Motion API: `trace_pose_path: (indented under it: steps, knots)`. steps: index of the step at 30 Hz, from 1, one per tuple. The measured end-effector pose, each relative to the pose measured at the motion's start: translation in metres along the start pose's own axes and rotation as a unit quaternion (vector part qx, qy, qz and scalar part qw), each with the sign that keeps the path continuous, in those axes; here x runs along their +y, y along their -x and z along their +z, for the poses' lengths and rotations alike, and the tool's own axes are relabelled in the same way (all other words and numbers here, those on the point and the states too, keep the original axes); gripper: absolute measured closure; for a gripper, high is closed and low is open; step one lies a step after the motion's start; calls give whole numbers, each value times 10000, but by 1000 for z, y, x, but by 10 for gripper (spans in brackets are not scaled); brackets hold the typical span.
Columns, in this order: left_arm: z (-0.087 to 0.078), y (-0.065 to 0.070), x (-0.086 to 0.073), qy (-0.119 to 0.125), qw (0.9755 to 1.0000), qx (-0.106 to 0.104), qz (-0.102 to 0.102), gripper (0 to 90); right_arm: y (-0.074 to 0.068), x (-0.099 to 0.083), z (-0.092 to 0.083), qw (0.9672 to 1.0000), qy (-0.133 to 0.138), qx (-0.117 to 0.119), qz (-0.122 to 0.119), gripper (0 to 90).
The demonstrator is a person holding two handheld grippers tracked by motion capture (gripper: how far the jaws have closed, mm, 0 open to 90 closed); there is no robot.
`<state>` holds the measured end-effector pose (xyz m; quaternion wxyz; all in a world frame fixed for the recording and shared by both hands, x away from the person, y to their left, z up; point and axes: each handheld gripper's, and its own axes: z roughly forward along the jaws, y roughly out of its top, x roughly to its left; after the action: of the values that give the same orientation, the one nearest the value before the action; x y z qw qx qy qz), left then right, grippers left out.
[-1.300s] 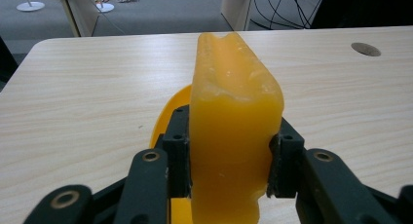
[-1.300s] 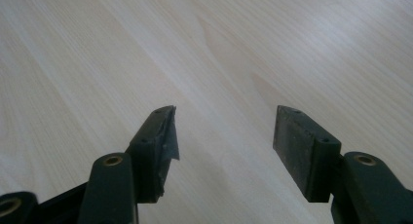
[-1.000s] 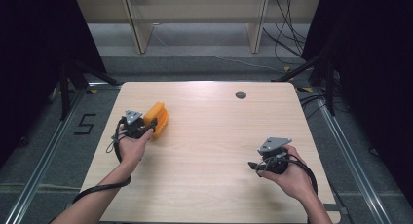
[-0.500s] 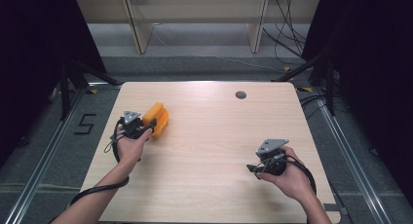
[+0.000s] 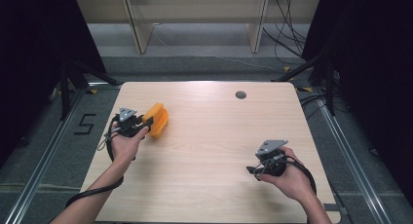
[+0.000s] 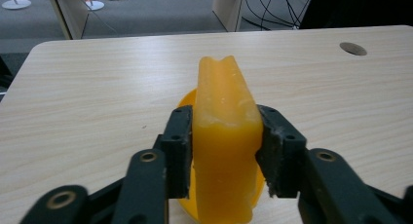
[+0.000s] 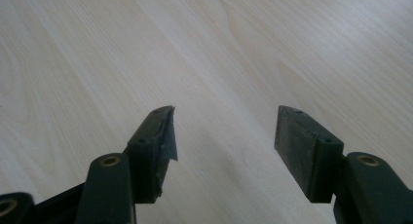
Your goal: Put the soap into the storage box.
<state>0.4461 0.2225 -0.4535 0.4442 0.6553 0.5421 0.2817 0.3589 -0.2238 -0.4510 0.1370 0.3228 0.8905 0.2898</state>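
A soft orange thing (image 5: 159, 120), folded and squeezed narrow, sits at the table's left side. My left gripper (image 5: 148, 121) is shut on it. In the left gripper view the orange thing (image 6: 224, 102) stands upright between both pads, and its rounded rim bulges out below the left gripper (image 6: 224, 146). I cannot tell whether it touches the table. My right gripper (image 5: 252, 169) is low over the front right of the table and points left. In its own view the right gripper (image 7: 224, 131) stands open with bare wood between its jaws.
The light wooden table (image 5: 219, 131) has a small round cable hole (image 5: 240, 94) near its far edge, also seen from the left gripper as the hole (image 6: 353, 48). Shelf legs and cables lie on the floor beyond the table. Metal rails run along both sides.
The right gripper has drifted slightly towards the person and to the left. The left gripper and the orange thing have hardly moved.
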Motion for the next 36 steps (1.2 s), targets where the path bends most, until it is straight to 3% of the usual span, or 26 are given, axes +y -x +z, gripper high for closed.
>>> trace_pose_path:
  steps: [8,17,22,26,32,36]
  knots:
    - [0,3,3,-111,9999,64,2,602,-1,0,1,9999,-92,49,42,401]
    - [1,7,1,-29,9999,157,45,606,-2,-1,4,9999,-118,78,-40,395]
    - [2,6,0,8,9996,173,-225,606,-1,-1,2,9998,-182,118,-23,396]
    - [3,9,1,-13,9993,220,-316,606,-2,-2,5,9999,-120,87,-53,395]
    - [3,4,0,17,9995,74,-294,601,-2,-2,5,9999,-123,82,-52,394]
    - [1,2,0,21,9999,-23,-99,535,-1,-2,2,9997,-180,119,-60,393]
